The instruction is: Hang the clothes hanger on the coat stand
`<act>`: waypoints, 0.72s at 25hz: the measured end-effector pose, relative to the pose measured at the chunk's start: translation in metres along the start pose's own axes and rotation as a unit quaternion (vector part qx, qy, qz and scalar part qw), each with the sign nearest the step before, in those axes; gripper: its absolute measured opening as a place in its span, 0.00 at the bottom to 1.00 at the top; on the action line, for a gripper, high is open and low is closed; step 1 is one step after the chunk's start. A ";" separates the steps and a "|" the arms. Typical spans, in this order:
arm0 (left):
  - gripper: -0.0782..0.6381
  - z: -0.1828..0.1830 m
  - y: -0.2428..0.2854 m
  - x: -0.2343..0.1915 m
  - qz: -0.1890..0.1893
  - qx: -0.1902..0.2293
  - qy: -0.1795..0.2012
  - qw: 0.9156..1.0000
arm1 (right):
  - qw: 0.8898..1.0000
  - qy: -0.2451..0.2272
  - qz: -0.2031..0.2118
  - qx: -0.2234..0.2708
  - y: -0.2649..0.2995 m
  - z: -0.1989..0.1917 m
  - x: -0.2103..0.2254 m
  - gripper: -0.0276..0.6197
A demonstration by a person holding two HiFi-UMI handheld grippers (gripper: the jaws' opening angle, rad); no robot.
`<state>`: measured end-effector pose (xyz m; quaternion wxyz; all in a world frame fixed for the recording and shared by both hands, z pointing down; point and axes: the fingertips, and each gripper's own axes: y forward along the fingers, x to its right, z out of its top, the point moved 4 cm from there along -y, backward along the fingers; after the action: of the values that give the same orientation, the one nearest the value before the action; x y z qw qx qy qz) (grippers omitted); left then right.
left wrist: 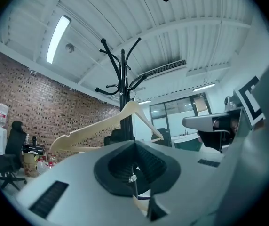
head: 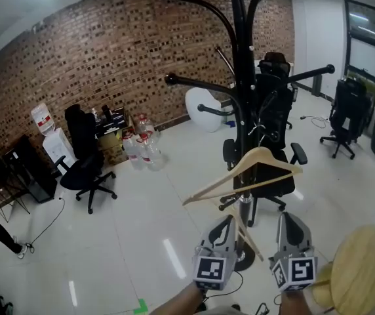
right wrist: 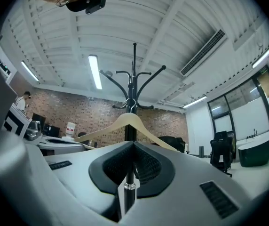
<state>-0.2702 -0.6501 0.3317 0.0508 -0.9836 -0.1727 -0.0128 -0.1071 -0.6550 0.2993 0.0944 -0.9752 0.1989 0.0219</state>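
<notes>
Brick wall [head: 109,51] runs along the far left. Pale glossy floor [head: 141,222]. Black office chair [head: 82,136] sits left by the wall, with a water dispenser [head: 55,146] to its left and water bottles [head: 141,146] to its right. Another black chair [head: 345,113] stands far right by a glass partition [head: 364,44]. Round wooden top [head: 361,268] near right. White ribbed ceiling [right wrist: 139,18] with a strip light [right wrist: 95,72] on.

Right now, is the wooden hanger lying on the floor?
No, the wooden hanger is in the air in front of the coat stand.
</notes>
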 end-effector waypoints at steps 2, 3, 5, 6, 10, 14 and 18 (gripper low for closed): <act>0.13 -0.001 0.001 0.005 -0.003 0.003 0.000 1.000 | 1.000 0.001 -0.003 0.000 -0.005 -0.003 0.001 0.03; 0.12 -0.002 0.001 0.008 -0.005 0.003 -0.001 1.000 | 1.000 -0.001 -0.007 0.001 -0.007 -0.004 0.003 0.03; 0.13 -0.007 0.002 0.013 -0.014 0.002 -0.003 1.000 | 1.000 -0.001 -0.020 0.004 -0.011 -0.006 0.008 0.03; 0.13 -0.009 0.001 0.014 -0.022 0.001 -0.005 1.000 | 1.000 0.005 -0.028 0.003 -0.012 -0.009 0.009 0.03; 0.13 -0.018 -0.008 0.000 -0.053 0.006 -0.004 0.999 | 0.998 0.021 -0.057 -0.007 -0.012 -0.022 -0.010 0.03; 0.12 -0.039 -0.012 -0.024 -0.098 0.018 -0.015 0.995 | 0.995 0.018 -0.102 -0.008 -0.006 -0.040 -0.035 0.03; 0.13 -0.060 -0.033 -0.059 -0.162 0.010 -0.029 0.986 | 0.986 0.021 -0.165 -0.027 -0.011 -0.056 -0.086 0.03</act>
<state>-0.3375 -0.6458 0.3924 0.0534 -0.9420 -0.3312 0.0091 -0.1813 -0.6227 0.3631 0.0658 -0.9971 0.0367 -0.0090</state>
